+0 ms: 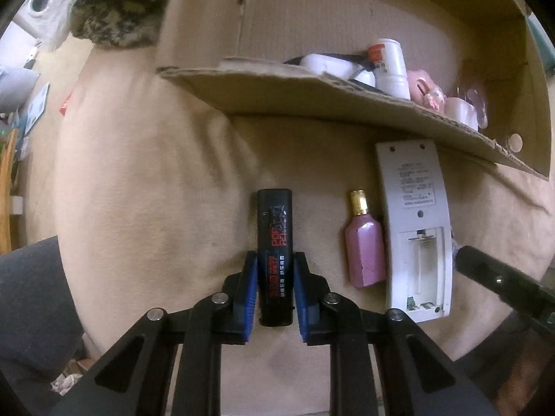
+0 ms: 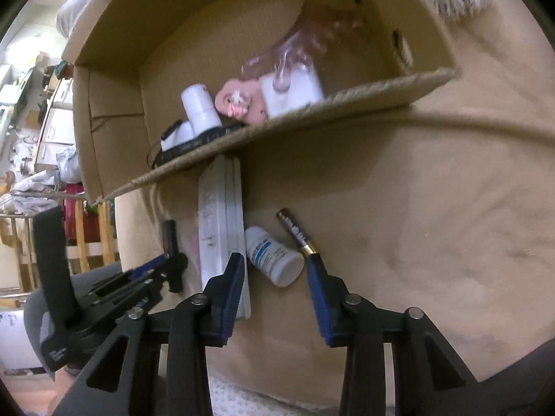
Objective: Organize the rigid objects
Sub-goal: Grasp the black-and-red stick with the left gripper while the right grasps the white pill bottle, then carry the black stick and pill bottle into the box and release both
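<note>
My left gripper is shut on a black lighter with red print, lying on the beige cushion. A pink bottle with a gold cap and a white remote, back up with its battery bay open, lie to its right. My right gripper is open, its fingers either side of a white pill bottle lying on the cushion. A battery lies beside the right finger. The remote stands to the left. The left gripper shows at far left.
An open cardboard box lies on the cushion beyond the objects and holds white bottles, a pink toy and other small items; it also shows in the right wrist view. A fluffy cushion lies behind.
</note>
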Motion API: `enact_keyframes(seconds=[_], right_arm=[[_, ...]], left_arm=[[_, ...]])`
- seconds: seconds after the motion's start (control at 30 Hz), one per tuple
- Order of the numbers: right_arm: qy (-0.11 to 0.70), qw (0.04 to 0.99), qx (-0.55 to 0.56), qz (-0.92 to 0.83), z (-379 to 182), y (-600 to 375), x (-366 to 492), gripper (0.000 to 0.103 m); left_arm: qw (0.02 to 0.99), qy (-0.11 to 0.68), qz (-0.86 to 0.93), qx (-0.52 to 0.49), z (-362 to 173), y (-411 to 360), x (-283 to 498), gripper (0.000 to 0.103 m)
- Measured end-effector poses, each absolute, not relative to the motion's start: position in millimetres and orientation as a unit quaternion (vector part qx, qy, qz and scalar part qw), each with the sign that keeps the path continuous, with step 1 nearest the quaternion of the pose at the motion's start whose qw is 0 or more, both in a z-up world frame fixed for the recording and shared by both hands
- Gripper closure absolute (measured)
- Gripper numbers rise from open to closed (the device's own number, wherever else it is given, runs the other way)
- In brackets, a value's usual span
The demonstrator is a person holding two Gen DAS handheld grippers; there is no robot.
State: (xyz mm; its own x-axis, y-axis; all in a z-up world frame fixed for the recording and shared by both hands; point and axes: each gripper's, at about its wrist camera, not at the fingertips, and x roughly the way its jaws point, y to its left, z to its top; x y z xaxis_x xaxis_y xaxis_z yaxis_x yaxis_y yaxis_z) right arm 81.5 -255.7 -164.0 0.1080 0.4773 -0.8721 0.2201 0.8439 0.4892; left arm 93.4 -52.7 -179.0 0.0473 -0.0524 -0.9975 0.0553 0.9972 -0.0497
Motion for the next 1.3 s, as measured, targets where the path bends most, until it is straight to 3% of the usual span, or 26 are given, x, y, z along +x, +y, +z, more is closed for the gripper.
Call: enact_keyframes(seconds=[0.27,0.4,0.53,1.3], right_arm=[[0.682,0.675,0.267,0.093,-189,-242,94,0.063],[0.671,0.688,0.262,0.087,-192,-236,97,0.057],[0.663,0.704,0.230,0.109,-182,-225,96,0.075],[0.579,0.778,0.221,0.104,-110,-253,70,0.075]], left_arm=[[0.731,0.682,-0.031,-0.017,-171,-29,95,0.085],[0.731,0.682,-0.024,-0.020,-173,-21,96,0.085],[0.732,0.681,-0.018,-0.019,-173,-13,95,0.085],[0.767,0.642,-0.003,-0.004,-125,-29,77,0.085]])
